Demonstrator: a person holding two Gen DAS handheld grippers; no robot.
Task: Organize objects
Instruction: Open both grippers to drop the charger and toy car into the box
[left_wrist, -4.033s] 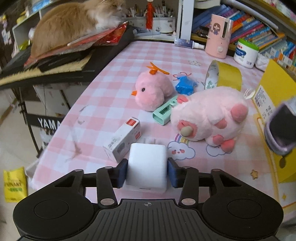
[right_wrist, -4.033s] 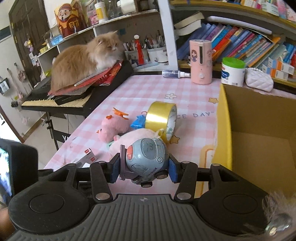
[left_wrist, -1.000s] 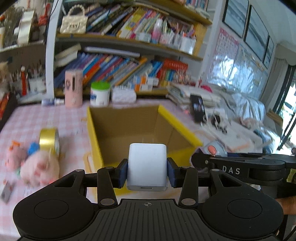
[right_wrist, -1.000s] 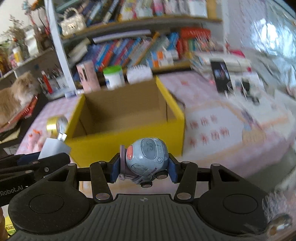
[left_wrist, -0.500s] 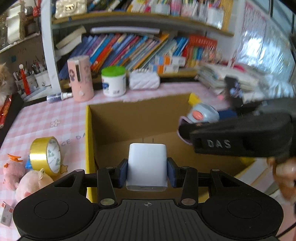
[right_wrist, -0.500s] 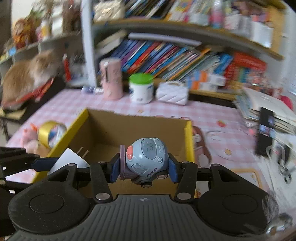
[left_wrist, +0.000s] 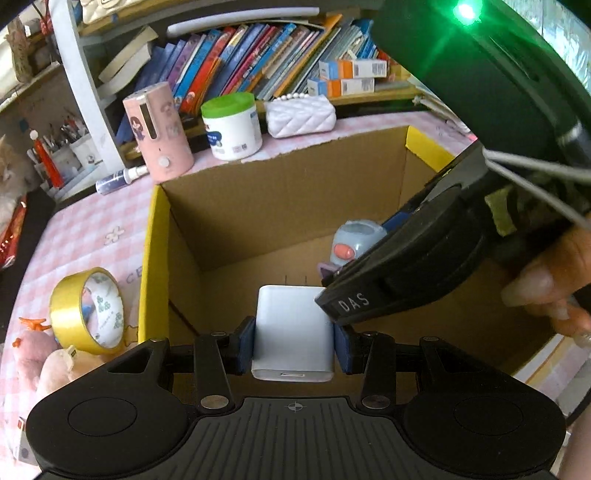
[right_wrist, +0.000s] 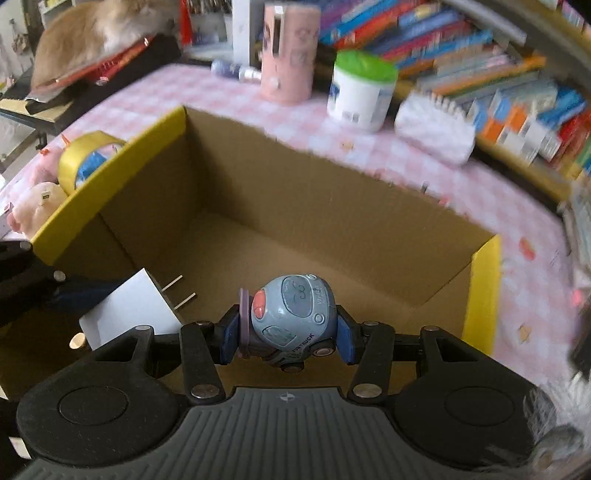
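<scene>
My left gripper (left_wrist: 293, 345) is shut on a white plug adapter (left_wrist: 291, 332) and holds it over the open yellow cardboard box (left_wrist: 155, 236). My right gripper (right_wrist: 288, 334) is shut on a round blue-grey toy truck (right_wrist: 291, 314), also inside the box's opening (right_wrist: 484, 291). In the left wrist view the right gripper's body reaches in from the right, with the toy truck (left_wrist: 354, 240) just beyond the adapter. The adapter (right_wrist: 129, 306) shows at lower left in the right wrist view, prongs pointing into the box. The box floor looks bare.
Left of the box lie a gold tape roll (left_wrist: 86, 310) and pink plush toys (left_wrist: 33, 350). Behind it stand a pink canister (left_wrist: 157, 133), a green-lidded jar (left_wrist: 232, 125), a white pouch (left_wrist: 301, 116) and bookshelves. A cat (right_wrist: 96, 29) lies on a keyboard, far left.
Both grippers have moved forward and down over the box, close together. The right gripper now crosses in front of the left one. Each still holds its object.
</scene>
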